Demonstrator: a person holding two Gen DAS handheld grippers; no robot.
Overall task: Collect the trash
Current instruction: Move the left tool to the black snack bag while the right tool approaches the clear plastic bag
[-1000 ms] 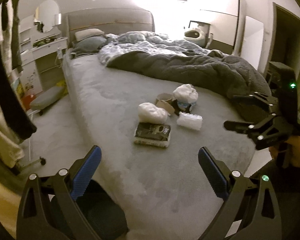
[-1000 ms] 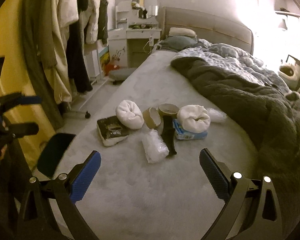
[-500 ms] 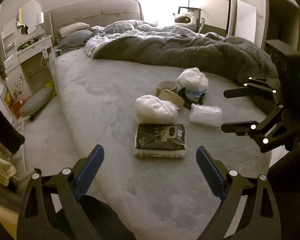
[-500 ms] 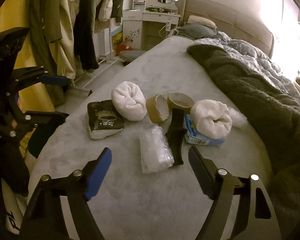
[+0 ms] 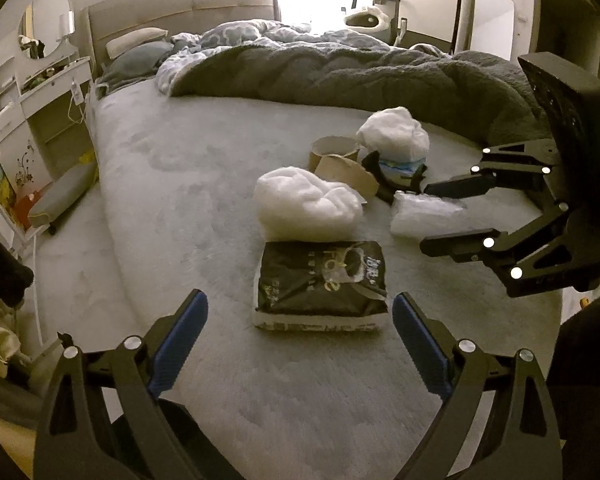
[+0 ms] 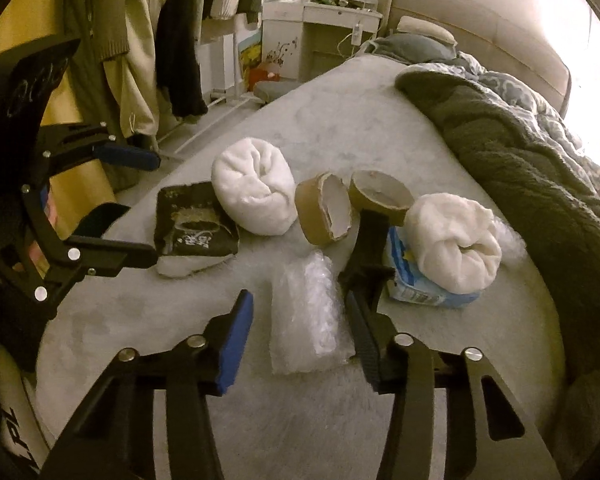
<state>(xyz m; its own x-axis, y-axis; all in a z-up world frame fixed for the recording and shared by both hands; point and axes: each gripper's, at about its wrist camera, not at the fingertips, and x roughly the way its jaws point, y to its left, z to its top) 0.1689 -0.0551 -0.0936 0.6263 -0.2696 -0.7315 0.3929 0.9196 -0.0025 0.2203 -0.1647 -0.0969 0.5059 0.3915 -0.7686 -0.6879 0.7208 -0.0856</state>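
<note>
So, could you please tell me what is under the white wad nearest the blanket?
A blue-and-white packet lies under the wad, its printed edge sticking out. The rest is covered.

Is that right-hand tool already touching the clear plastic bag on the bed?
Apart. The right wrist view shows the right tool open, with grey bedcover visible between each finger and the clear plastic bag.

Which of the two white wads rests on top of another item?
The white wad beside the dark blanket: it sits on a blue packet. The other wad lies directly on the bed.
</note>
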